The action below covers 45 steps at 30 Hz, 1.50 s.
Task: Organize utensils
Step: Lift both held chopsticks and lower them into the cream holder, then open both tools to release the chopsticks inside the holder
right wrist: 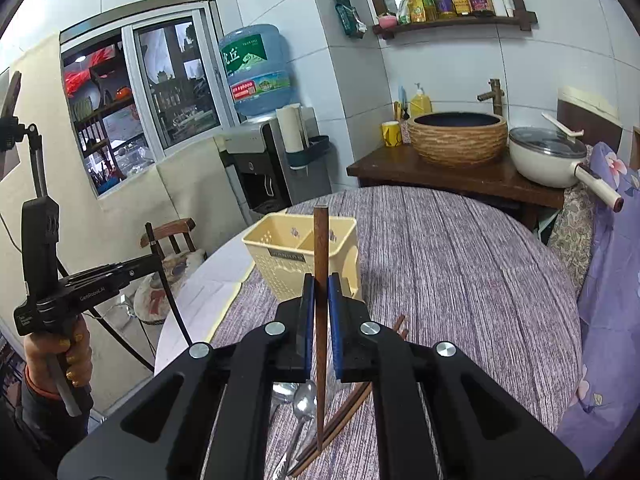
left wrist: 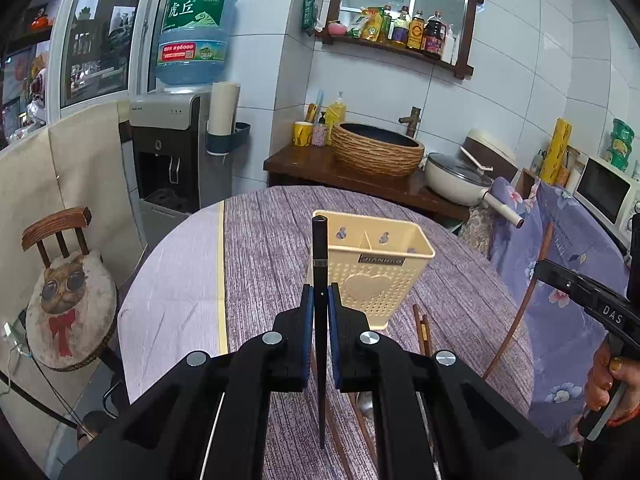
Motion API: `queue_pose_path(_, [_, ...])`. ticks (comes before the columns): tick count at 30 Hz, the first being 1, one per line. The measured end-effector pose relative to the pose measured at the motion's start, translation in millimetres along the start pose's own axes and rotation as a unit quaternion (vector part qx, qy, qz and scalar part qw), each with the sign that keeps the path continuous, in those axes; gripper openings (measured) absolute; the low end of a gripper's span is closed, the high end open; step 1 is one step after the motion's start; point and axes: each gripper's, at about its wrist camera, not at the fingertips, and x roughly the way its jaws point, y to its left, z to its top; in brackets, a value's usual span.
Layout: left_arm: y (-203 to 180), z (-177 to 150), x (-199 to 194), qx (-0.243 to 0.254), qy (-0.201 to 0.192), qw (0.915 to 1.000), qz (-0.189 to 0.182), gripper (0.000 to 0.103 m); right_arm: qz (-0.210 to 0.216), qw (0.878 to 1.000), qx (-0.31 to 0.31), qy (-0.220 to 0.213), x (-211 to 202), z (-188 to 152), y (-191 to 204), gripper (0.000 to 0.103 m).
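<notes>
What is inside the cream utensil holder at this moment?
The cream utensil holder shows a centre divider and hanging holes in its back wall; no utensil sticks up from it. Its front wall hides the bottoms of both compartments.

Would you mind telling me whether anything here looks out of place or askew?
Only the expected clutter: brown chopsticks and a metal spoon lie loose and crossed on the table instead of in the cream utensil holder, which stands upright. Each gripper holds a single chopstick.
</notes>
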Motion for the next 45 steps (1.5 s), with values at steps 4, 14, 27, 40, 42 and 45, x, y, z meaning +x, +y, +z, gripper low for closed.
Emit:
queue_pose_path(4, [-3.3, 25.8, -6.8, -0.004, -0.013, 0.9998, -0.015, 0.008, -0.004, 1.0, 0.002, -0.026, 0.5, 22.0, 6.8, 0.008])
queue_pose_path(14, [-21.3, 129.1, -19.4, -0.023, -0.108, 0.9939, -0.008, 0.008, -0.044, 0.989, -0.001, -0.142, 0.3, 134.0, 38.6, 0.008])
queue_pose_path(27, [-29.3, 107.7, 63.2, -0.038, -0.116, 0.9921, 0.03, 0.008, -0.099, 0.988, -0.025, -0.12, 95.4, 109.6, 38.8, 0.008])
queue_pose_path(40, [-22.0, 61.9, 106.7, -0.026, -0.057, 0.9973, 0.039, 0.008, -0.095, 0.993, -0.009, -0.068, 133.6, 59.9, 18.8, 0.008])
queue_pose_path(42, [-22.2, 60.5, 107.7, -0.024, -0.054, 0.9975, 0.039, 0.008, -0.092, 0.993, -0.009, -0.067, 133.6, 60.6, 17.9, 0.008])
queue_pose_path(45, [-22.3, 60.7, 106.9, -0.022, -0.05, 0.9979, 0.035, 0.008, -0.082, 0.994, -0.007, -0.068, 131.5, 60.5, 17.3, 0.01])
